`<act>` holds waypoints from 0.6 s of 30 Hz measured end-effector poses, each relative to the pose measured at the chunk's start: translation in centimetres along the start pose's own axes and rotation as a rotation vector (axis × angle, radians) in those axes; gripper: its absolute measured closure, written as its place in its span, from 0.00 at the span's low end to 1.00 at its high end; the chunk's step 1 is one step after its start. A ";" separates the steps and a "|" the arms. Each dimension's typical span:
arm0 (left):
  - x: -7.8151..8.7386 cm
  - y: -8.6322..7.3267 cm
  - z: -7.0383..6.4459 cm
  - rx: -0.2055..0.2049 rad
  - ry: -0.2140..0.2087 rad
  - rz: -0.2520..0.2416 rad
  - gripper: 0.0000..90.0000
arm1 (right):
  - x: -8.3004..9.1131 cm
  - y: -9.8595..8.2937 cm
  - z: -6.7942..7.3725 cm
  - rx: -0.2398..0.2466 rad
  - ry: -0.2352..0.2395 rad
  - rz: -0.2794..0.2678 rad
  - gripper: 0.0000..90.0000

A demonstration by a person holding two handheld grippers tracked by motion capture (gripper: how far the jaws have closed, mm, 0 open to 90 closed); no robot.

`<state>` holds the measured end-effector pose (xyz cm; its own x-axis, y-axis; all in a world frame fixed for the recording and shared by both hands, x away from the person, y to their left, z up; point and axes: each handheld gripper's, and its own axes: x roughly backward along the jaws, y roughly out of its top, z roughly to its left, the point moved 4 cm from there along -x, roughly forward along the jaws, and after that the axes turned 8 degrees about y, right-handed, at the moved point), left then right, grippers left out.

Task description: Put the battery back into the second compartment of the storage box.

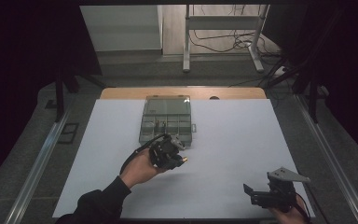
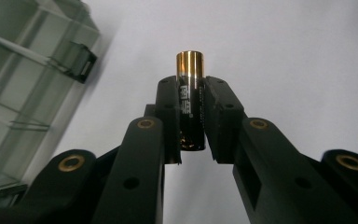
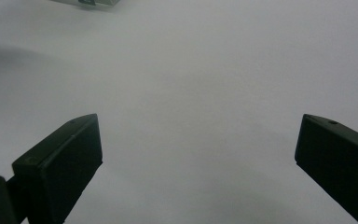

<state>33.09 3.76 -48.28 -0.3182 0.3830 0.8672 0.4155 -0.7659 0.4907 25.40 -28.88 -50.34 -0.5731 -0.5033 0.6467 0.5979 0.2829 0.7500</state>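
Right gripper (image 1: 256, 193) sits near the tabletop's (image 1: 242, 140) front right corner, jaws spread wide with nothing between them, over bare white surface. Left gripper (image 2: 191, 116) is clamped on a battery (image 2: 190, 100): a black cylinder with white lettering down its side and a gold-coloured band at the end that sticks out past the jaw tips, held lengthwise between the two pads. In the high view this gripper is just in front of the clear compartment box (image 1: 167, 119), which lies toward the tabletop's back edge, near its middle.
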 end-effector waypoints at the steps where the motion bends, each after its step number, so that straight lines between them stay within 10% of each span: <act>1: 0.1 0.1 0.3 0.006 0.001 0.001 0.86 | 0.0 0.0 0.0 0.000 0.000 0.000 0.01; 18: 1.5 0.8 6.1 0.118 0.091 0.000 0.86 | 0.0 0.0 0.0 -0.002 0.002 0.002 0.01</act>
<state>38.13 6.84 -46.02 -0.3921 0.3305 0.8585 0.5110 -0.6977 0.5020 25.41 -28.88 -50.35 -0.5711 -0.5044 0.6476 0.5999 0.2820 0.7487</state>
